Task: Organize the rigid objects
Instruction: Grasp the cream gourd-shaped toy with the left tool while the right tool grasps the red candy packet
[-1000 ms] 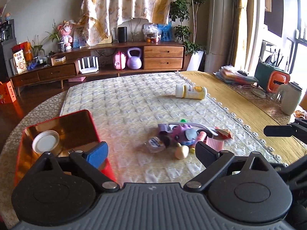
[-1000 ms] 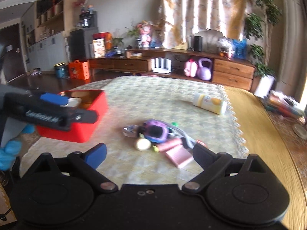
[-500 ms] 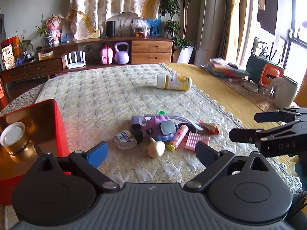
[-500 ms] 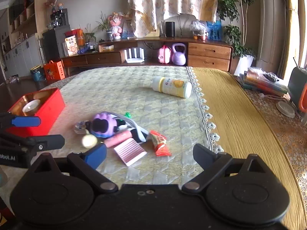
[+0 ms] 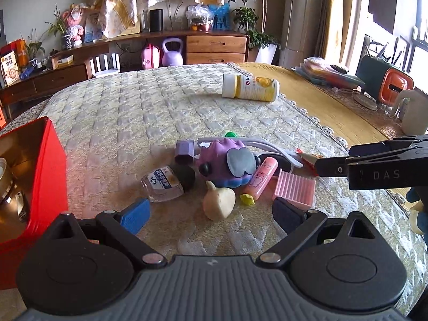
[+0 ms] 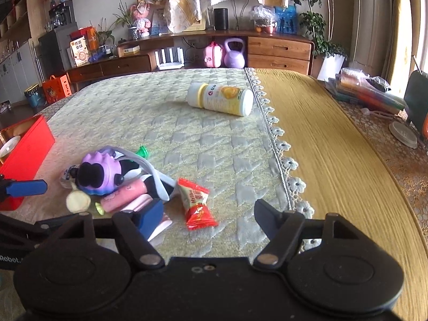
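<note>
- One tin with a white lid (image 6: 10, 144) is already seen inside the red box (image 5: 52, 157) at the left edge of the counter (image 6: 334, 160).
- A heap of small things, among them a purple toy (image 5: 227, 165) and a red candy (image 6: 196, 203), is left on the quilted cloth (image 5: 133, 112); a yellow bottle (image 6: 222, 99) lies well apart, near the cloth's lace edge.
- The left tongs (image 5: 211, 214) are held wide and empty just before the heap.
- The right tongs (image 6: 208, 219) are closing, with the candy between them, not yet gripped.

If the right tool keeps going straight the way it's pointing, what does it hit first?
Probably the red candy wrapper, lying just ahead between the closing fingers of the right tool; depth is uncertain.
</note>
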`<action>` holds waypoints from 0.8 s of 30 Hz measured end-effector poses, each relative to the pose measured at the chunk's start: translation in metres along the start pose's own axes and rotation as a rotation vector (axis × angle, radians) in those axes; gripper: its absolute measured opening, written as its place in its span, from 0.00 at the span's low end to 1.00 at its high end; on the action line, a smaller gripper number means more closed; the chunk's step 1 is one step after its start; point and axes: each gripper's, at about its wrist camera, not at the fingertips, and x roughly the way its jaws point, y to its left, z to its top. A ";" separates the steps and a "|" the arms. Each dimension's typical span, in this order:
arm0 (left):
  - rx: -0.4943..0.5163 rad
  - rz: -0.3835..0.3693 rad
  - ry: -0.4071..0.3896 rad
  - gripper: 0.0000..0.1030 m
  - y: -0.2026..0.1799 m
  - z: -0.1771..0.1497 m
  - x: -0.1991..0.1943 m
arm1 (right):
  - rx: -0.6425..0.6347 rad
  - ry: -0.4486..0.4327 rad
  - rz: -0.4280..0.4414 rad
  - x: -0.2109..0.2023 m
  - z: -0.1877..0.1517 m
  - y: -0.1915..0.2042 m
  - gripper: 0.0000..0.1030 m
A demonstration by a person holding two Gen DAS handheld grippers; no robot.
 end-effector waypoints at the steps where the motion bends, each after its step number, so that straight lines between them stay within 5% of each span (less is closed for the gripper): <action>1: 0.000 -0.003 0.000 0.95 0.000 0.000 0.002 | -0.002 0.005 -0.004 0.003 0.001 0.000 0.72; 8: -0.028 -0.016 0.024 0.93 0.004 0.001 0.013 | -0.023 0.025 0.012 0.014 0.003 0.005 0.57; 19: 0.010 -0.046 0.023 0.44 -0.001 0.002 0.013 | -0.020 0.034 0.030 0.021 0.004 0.008 0.36; 24: 0.006 -0.055 0.024 0.31 -0.002 0.002 0.011 | -0.016 0.029 0.030 0.019 0.003 0.008 0.24</action>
